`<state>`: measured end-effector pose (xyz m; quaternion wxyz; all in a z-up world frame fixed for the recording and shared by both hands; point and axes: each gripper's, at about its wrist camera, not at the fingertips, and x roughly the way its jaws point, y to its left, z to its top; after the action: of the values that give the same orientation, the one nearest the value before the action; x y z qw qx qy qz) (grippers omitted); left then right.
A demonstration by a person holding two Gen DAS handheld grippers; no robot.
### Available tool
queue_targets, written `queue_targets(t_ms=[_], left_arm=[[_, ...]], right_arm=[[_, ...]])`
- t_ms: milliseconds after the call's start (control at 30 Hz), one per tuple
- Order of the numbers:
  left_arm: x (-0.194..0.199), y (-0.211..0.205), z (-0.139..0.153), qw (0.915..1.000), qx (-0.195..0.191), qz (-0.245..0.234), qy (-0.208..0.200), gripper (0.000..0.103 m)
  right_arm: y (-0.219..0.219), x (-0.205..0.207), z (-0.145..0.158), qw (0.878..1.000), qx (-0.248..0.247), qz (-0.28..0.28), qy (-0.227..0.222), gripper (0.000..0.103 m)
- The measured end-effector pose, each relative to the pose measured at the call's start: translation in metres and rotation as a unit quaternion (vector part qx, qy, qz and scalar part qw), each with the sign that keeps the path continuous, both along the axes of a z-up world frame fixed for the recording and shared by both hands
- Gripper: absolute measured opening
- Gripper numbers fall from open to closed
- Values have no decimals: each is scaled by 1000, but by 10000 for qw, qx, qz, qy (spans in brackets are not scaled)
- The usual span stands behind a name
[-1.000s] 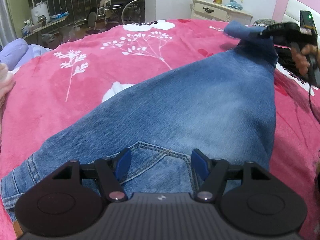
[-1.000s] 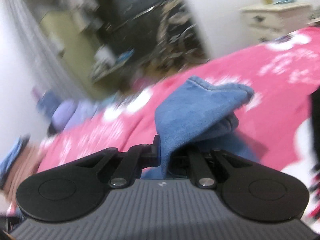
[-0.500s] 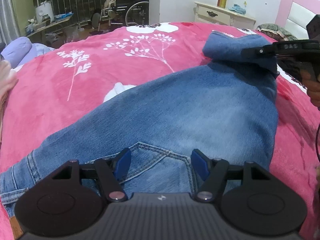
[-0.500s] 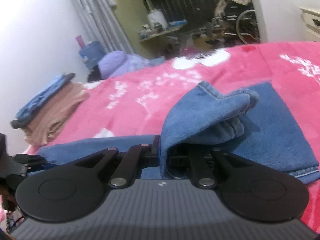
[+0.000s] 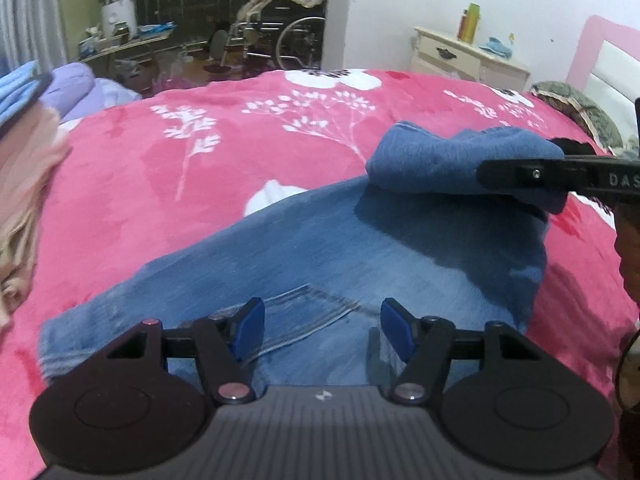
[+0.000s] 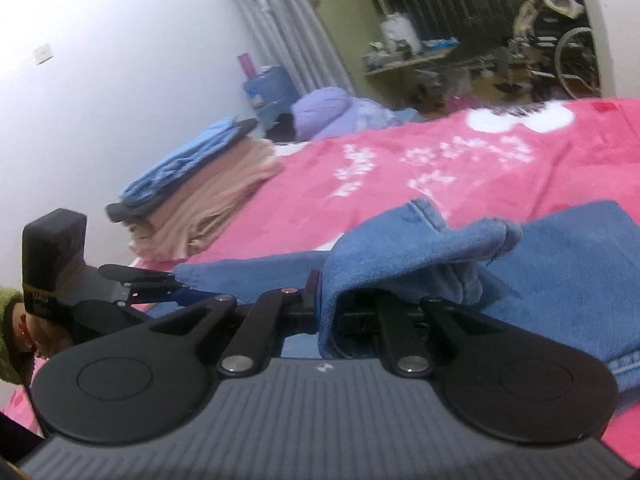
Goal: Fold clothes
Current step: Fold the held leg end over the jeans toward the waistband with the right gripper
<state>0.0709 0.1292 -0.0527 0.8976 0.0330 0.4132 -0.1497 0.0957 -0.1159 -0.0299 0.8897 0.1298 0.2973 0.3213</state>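
Blue jeans (image 5: 360, 264) lie flat on the pink floral blanket (image 5: 200, 160), back pocket toward me. My left gripper (image 5: 322, 330) hovers open over that pocket, blue pads (image 5: 252, 328) apart with nothing pinched. My right gripper (image 6: 328, 308) is shut on the hem end of the jeans leg (image 6: 408, 248), which drapes over its fingers. In the left wrist view that lifted leg end (image 5: 460, 164) hangs above the flat part of the jeans, doubled back over it, with the right gripper (image 5: 560, 176) coming in from the right edge. In the right wrist view the left gripper (image 6: 176, 284) shows at the left.
A stack of folded clothes (image 6: 200, 200), tan with blue on top, sits at the bed's left edge. Purple bedding (image 6: 332, 112) lies beyond it. A white nightstand (image 5: 460, 56) and a pink headboard (image 5: 608, 60) stand at the back right. A wheelchair (image 5: 296, 40) stands in the doorway.
The right gripper has carried the leg end leftward over the jeans, doubling the leg back, and has swung to face the clothes stack. The left gripper rose slightly and stayed open.
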Motion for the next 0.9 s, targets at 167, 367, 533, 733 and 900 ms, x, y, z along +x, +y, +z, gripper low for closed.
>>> queue_targets(t_ms=[167, 367, 533, 733, 900], left_arm=[[-17, 25, 6, 9991, -102, 404, 92, 66], [-30, 52, 13, 9966, -196, 794, 105, 65], [-40, 70, 16, 9947, -222, 989, 156, 65], [-58, 90, 19, 9919, -283, 1223, 172, 63], [-70, 106, 27, 9883, -419, 1461, 112, 63]], right_arm=[[33, -9, 10, 9982, -54, 505, -330, 6], [74, -12, 12, 9933, -222, 1008, -527, 6], [106, -7, 14, 9888, -360, 1269, -691, 6], [159, -5, -11, 9684, -1361, 1908, -857, 11], [172, -2, -15, 9533, -1644, 2470, -563, 40]])
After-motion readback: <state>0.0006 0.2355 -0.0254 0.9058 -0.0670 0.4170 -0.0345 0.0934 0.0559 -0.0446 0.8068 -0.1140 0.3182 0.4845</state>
